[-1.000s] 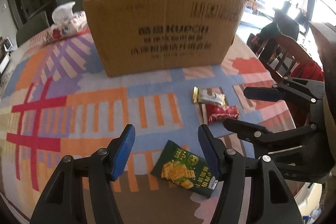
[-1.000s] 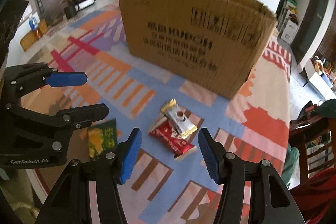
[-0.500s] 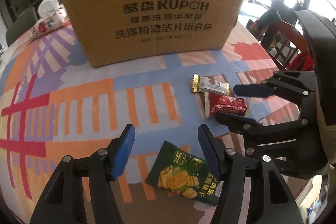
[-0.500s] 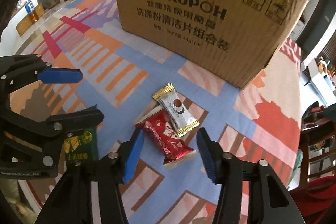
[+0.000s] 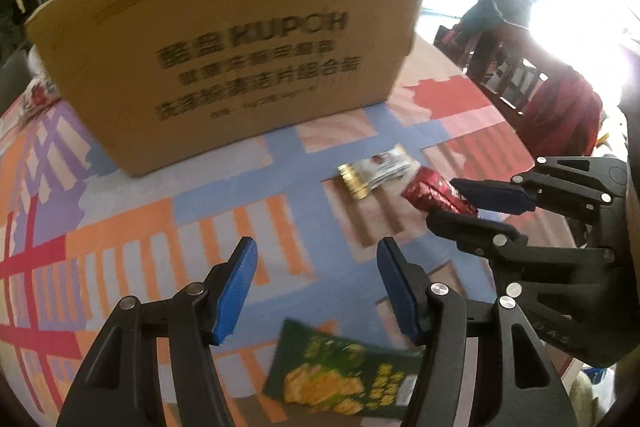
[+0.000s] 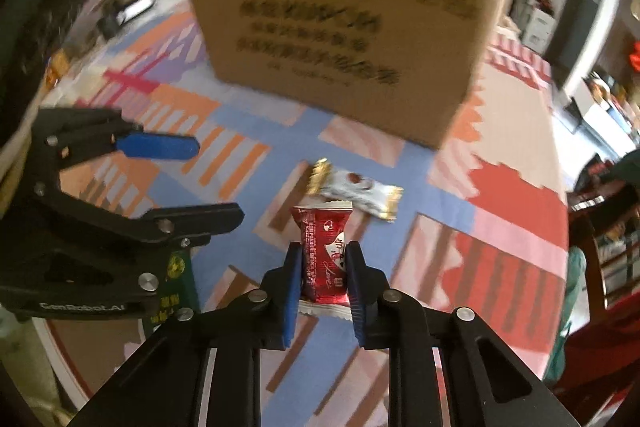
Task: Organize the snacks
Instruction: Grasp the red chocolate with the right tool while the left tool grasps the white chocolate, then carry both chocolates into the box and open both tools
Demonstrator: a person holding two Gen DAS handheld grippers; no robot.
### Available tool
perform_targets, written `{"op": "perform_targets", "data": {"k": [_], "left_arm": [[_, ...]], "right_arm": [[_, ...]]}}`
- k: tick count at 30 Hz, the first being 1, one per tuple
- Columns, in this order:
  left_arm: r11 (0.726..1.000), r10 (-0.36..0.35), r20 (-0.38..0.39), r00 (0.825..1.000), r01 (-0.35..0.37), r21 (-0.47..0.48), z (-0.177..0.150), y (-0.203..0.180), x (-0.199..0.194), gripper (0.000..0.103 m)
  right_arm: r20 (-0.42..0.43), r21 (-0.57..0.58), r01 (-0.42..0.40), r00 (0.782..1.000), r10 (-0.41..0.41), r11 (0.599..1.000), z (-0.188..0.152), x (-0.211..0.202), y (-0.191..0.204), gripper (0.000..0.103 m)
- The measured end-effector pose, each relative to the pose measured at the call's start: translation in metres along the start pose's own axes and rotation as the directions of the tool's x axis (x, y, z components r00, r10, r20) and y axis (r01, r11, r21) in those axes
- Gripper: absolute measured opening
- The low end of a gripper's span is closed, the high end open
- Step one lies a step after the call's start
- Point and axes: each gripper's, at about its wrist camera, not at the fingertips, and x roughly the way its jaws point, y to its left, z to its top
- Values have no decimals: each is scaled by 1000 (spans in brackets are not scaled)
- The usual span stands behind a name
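- Right tongs (image 6: 322,273): closed on the red snack packet (image 6: 323,257), the blue pads pressing its two long sides, low centre of the right wrist view. In the left wrist view the same packet (image 5: 434,193) shows at right of centre, held between the pads.
- Left tongs (image 5: 316,287): wide open and holding nothing, at the bottom of the left wrist view; seen side-on at the left of the right wrist view (image 6: 218,181).
- Step in hand, as judged: carrying the red packet to the cardboard box (image 6: 344,23), which fills the upper centre. Doing it well probably calls for a firm pinch across the packet's body rather than its crimped end, a lift high enough to clear the box's near wall, and release only once over the opening, which is not visible from here.
- Red snack packet: glossy red wrapper, white print, serrated white seals at both ends; likely light and slippery.
- White-and-gold snack bar (image 6: 356,189): lies flat on the worktop (image 6: 516,251) just beyond the red packet, right of centre.
- Green cracker packet (image 5: 344,373): flat on the worktop at the bottom centre of the left wrist view, just below the open left tongs; a likely next pick.
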Motion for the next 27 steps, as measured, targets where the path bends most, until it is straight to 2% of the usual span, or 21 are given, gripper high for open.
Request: {"op": "perform_targets", "data": {"k": [5,11,14,17,22,25,27], "left_arm": [[996,-25,27,999,22,89,17,-16,10,60],[976,-17,32,999,10,219,36,-34,31,60],[965,-15,29,999,6,263,43,-42,39,59],[960,-22,23,1000,14,279,47,-46,46,54],[966,-61,-15,998,63,250,48,-48,56,25],[971,-95,-19,995,97,218,47,-44,53,21],[974,-91,-7,996,91,207,43,-41,48,19]], "right_arm": [[39,113,40,998,-45,993,-4,-12,-20,23],[38,277,95,993,-110,956,-16,-13,-38,23],[40,336,82,994,-101,938,-22,-12,-46,23],[49,368,86,992,-112,926,-23,-11,-47,23],[62,392,81,992,-114,916,-21,-12,-48,23],[66,397,74,992,-109,915,-23,-13,-49,23],[69,398,68,992,-104,915,-23,-13,-48,23]]}}
